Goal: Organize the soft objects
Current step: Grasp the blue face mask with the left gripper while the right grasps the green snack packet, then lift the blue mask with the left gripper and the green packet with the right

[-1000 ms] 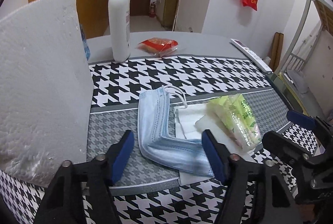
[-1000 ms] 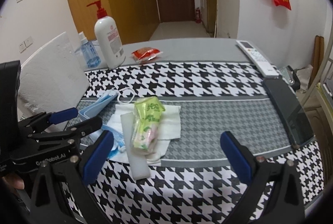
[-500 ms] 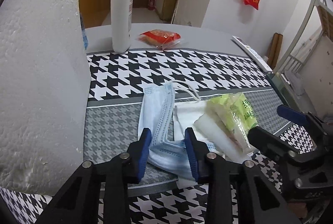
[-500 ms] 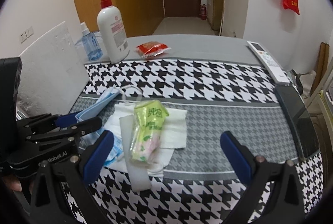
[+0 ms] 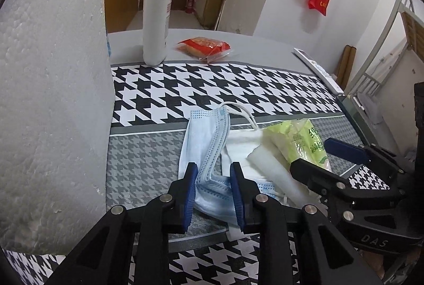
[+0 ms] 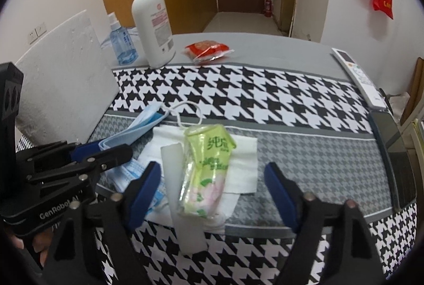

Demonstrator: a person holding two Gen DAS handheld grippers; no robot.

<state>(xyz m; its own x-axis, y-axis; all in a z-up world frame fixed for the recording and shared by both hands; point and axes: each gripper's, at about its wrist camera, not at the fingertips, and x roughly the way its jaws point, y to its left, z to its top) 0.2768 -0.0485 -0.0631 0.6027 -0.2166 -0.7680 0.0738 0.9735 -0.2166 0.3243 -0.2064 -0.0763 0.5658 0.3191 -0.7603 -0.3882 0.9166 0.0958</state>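
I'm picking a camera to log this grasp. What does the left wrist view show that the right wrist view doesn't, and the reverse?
Only the left wrist view shows the left hand-held gripper closed head-on around the blue mask. Only the right wrist view shows the small blue bottle, the lotion bottle's label, and the right hand-held gripper open over the green tissue pack. Both show the mask, tissue pack, white napkin, red snack packet and remote.

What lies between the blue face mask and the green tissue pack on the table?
In the right wrist view, a folded white cloth and a white foam strip lie between the blue face mask and the green tissue pack.
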